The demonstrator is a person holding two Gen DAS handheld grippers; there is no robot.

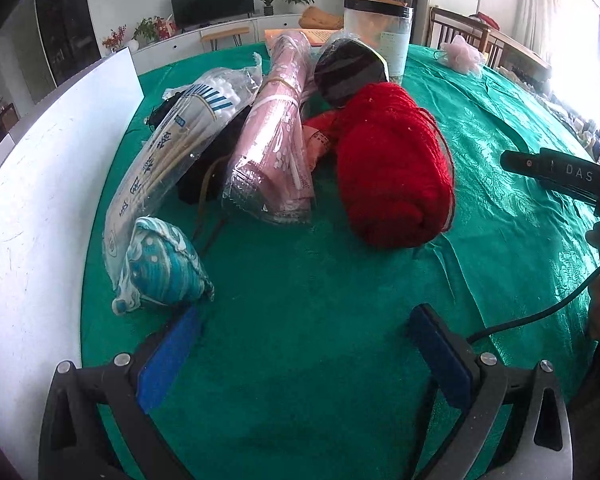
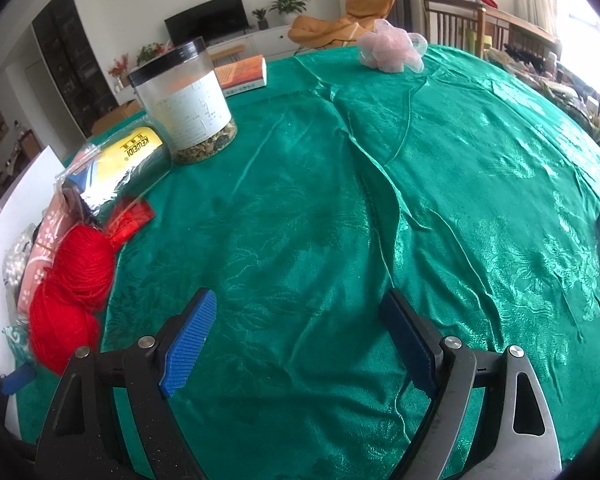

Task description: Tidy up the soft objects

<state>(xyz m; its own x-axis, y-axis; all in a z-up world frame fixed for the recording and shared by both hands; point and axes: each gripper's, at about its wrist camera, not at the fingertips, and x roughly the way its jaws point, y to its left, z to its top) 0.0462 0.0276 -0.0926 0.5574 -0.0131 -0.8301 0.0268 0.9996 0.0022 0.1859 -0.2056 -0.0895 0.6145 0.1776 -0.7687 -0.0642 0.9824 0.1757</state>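
Soft things lie in a row on the green cloth (image 1: 300, 320) beside a white board (image 1: 40, 208): a red yarn skein (image 1: 392, 168), a pink wrapped roll (image 1: 276, 136), a bag of cotton swabs (image 1: 180, 136), a small teal pouch (image 1: 164, 268). A pink mesh puff (image 1: 462, 54) lies far back, alone. My left gripper (image 1: 304, 344) is open and empty just before the pouch and yarn. My right gripper (image 2: 300, 332) is open and empty over bare cloth (image 2: 380, 200); the yarn (image 2: 72, 284) is at its left and the puff (image 2: 392, 50) far ahead.
A clear jar with a black lid (image 2: 188, 100) stands behind the row, with a book (image 2: 244, 74) beyond it. A black-and-yellow packet (image 2: 116, 164) lies by the jar. Part of the other gripper (image 1: 568, 180) shows at the left view's right edge.
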